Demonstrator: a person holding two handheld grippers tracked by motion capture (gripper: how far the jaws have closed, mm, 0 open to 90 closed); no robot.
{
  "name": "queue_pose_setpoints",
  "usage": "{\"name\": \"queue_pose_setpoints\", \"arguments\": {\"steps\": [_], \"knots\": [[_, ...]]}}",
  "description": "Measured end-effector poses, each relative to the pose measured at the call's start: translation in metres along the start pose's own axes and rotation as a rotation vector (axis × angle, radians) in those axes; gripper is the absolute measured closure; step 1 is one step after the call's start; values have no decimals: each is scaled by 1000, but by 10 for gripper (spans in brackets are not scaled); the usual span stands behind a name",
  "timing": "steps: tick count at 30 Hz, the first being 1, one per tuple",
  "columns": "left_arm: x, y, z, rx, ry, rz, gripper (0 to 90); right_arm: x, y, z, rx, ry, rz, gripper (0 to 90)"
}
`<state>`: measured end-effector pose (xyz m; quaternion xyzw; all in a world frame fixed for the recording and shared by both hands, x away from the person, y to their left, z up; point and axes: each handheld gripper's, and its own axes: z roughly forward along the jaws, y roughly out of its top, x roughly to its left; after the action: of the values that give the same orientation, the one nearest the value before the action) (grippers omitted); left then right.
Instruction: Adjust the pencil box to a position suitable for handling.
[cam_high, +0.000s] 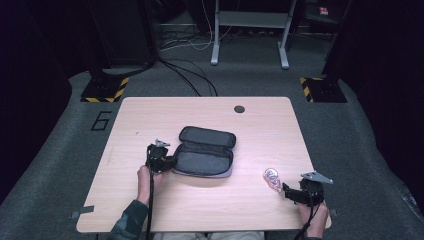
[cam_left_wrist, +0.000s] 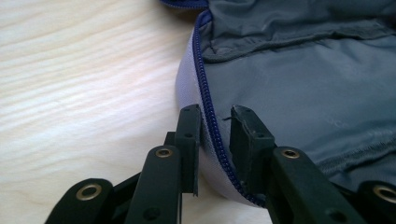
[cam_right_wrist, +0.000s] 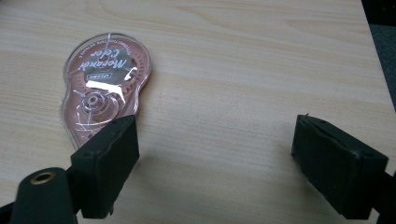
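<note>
Light wood table (cam_high: 150, 115) on grey carpet, dark room, cables and a metal frame at 12 o'clock. Open case (cam_high: 205, 151) mid-table. Left gripper (cam_left_wrist: 215, 123) narrow, jaws straddling the case's zipper rim (cam_left_wrist: 205, 88) at its 9 o'clock edge. Right gripper (cam_right_wrist: 215, 154) wide, holding nothing; tape dispenser (cam_right_wrist: 105, 84) at its 10 o'clock, beside one jaw.

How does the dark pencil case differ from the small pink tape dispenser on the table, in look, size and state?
The pencil case is dark grey fabric with a blue zipper; the tape dispenser is clear pink plastic with printed lettering. The pencil case is much larger than the tape dispenser. The pencil case lies unzipped, its edge between the left gripper's jaws; the tape dispenser lies flat, beside one jaw of the open right gripper. Both rest on the wooden table.
</note>
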<state>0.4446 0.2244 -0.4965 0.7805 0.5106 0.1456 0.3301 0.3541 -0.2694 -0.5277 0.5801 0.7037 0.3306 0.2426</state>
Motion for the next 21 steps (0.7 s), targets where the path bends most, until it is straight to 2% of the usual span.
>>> {"name": "queue_pose_setpoints", "arguments": {"steps": [6,9,11,13,16,17,18,20,21], "knots": [[-15,-4,3,-25,-18,-20,726,0,0,0,4,-2,1,145],[-21,-3,4,-20,-30,-5,723,0,0,0,4,-2,0,145],[-26,-3,6,-30,-32,-15,722,0,0,0,4,-3,-1,146],[-28,-3,7,-28,-42,-6,719,0,0,0,4,-2,1,146],[-33,-3,9,-44,-49,-32,710,0,0,0,1,0,-3,145],[-33,-4,8,-39,-48,-19,707,0,0,0,-2,0,-3,145],[-34,-4,8,-48,-51,-33,703,0,0,0,0,0,-2,145],[-35,-5,6,-33,-67,-24,684,0,0,0,-1,0,-1,145],[-36,-6,6,-44,-70,-38,670,0,0,0,-2,1,-1,145]]}}
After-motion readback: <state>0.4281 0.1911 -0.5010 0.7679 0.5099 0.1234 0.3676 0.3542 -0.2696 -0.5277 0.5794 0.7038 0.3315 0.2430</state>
